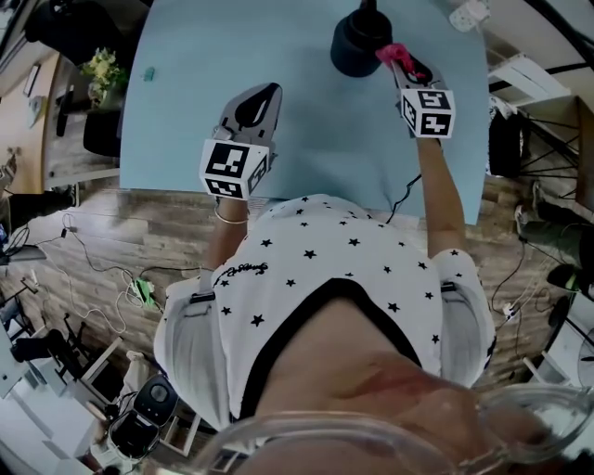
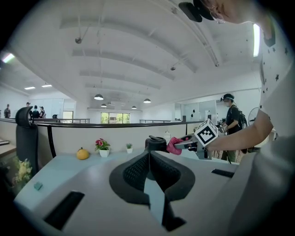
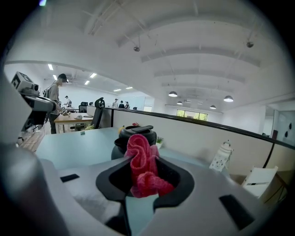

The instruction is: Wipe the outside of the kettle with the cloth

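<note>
A black kettle (image 1: 360, 42) stands at the far side of the light blue table (image 1: 306, 121). My right gripper (image 1: 401, 63) is shut on a pink cloth (image 1: 393, 52), which hangs bunched between its jaws right beside the kettle's right flank. In the right gripper view the cloth (image 3: 140, 161) covers the middle of the kettle (image 3: 125, 137) just behind it. My left gripper (image 1: 267, 93) hovers over the table's middle, jaws closed and empty, well short of the kettle. From the left gripper view (image 2: 149, 154) the kettle (image 2: 156, 143) and cloth (image 2: 174, 145) show ahead.
A small teal item (image 1: 149, 72) lies at the table's left edge. A white lantern-like object (image 1: 469, 14) sits at the far right corner. An orange fruit (image 2: 82, 154) and two small potted plants (image 2: 102, 147) line the partition behind the table.
</note>
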The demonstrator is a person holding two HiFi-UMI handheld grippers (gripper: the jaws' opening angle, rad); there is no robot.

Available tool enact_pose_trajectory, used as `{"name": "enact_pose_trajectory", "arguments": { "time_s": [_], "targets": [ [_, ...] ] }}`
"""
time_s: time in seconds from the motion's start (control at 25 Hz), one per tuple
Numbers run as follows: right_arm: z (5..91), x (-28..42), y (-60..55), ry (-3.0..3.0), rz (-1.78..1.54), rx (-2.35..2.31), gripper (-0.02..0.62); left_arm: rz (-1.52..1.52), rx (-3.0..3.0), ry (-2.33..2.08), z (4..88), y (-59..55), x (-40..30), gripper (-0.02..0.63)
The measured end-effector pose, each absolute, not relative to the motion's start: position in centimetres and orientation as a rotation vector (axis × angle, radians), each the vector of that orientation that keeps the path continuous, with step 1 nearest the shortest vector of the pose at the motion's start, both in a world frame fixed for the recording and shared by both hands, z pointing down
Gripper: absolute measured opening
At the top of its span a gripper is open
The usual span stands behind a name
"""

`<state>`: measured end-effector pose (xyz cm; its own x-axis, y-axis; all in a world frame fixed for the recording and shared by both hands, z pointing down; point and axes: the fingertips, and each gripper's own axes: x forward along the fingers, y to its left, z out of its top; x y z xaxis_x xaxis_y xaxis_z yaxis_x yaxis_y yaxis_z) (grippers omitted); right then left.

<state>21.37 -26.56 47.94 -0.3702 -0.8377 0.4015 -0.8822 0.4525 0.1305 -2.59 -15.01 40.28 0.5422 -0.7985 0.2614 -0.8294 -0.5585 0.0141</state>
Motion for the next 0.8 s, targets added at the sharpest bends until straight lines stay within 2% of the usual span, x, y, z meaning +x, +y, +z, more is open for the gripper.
{"name": "enact_pose_trajectory", "arguments": {
  "time_s": [0.44, 0.8],
  "targets": [
    [46.5, 22.3, -26.0, -2.324, 0.241, 1.607, 0.100, 0.343, 2.634, -1.401, 40.3, -14.7, -4.3, 0.031],
    [44.2, 13.0, -23.1, -2.501, 0.183, 1.492, 0.098, 0.331, 2.637, -1.398, 40.4, -15.2, -6.0, 0.029]
  ]
}}
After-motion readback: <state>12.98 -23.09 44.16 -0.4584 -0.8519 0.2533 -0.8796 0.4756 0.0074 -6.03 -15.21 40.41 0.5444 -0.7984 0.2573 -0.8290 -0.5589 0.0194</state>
